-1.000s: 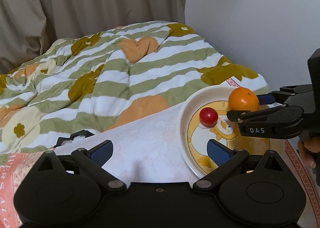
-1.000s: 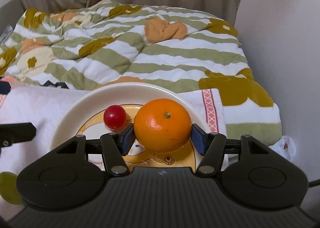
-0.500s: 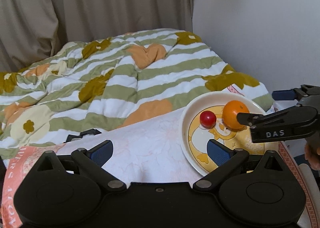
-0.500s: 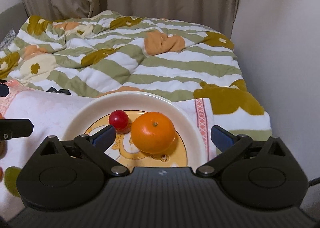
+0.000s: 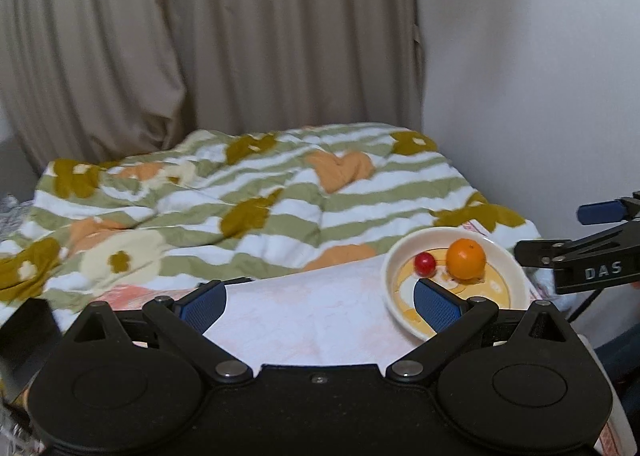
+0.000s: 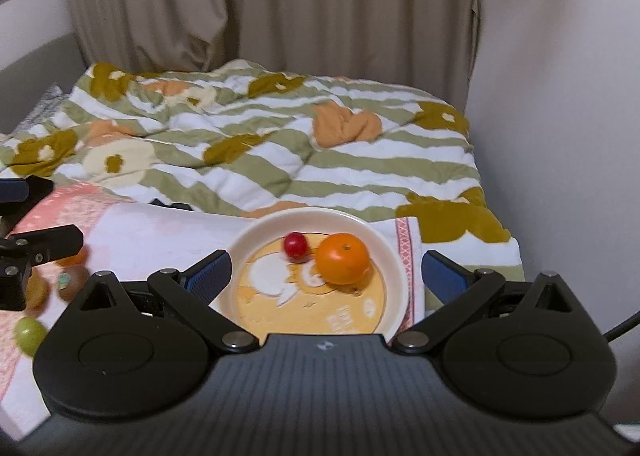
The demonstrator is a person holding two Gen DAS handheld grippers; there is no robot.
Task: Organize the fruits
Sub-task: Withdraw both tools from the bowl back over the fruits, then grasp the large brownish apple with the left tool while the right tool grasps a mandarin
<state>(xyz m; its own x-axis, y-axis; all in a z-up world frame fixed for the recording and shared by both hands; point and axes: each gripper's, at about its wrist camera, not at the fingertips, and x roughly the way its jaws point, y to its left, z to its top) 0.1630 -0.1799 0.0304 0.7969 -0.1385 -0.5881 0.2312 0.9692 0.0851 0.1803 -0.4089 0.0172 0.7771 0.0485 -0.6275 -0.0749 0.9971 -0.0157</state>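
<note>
An orange [image 6: 343, 258] and a small red cherry tomato [image 6: 295, 244] lie on a cream plate [image 6: 256, 234] with a yellow cartoon print; they also show in the left wrist view as the orange [image 5: 466, 259], the tomato [image 5: 424, 263] and the plate [image 5: 516, 276]. My right gripper [image 6: 326, 276] is open and empty, pulled back above the plate's near side. My left gripper [image 5: 320, 302] is open and empty over the white-pink cloth [image 5: 304, 308], left of the plate. Loose fruits lie at the left: kiwis [image 6: 72, 282], a green grape [image 6: 29, 332].
A green-striped flowered quilt [image 6: 260, 144] covers the bed behind the cloth. Beige curtains [image 6: 260, 8] hang at the back and a white wall [image 6: 560, 96] closes the right side. A black object [image 5: 24, 332] sits at the left edge.
My right gripper opened, let go of the orange onto the plate beside the tomato, and pulled back and up. My left gripper also rose and drew back.
</note>
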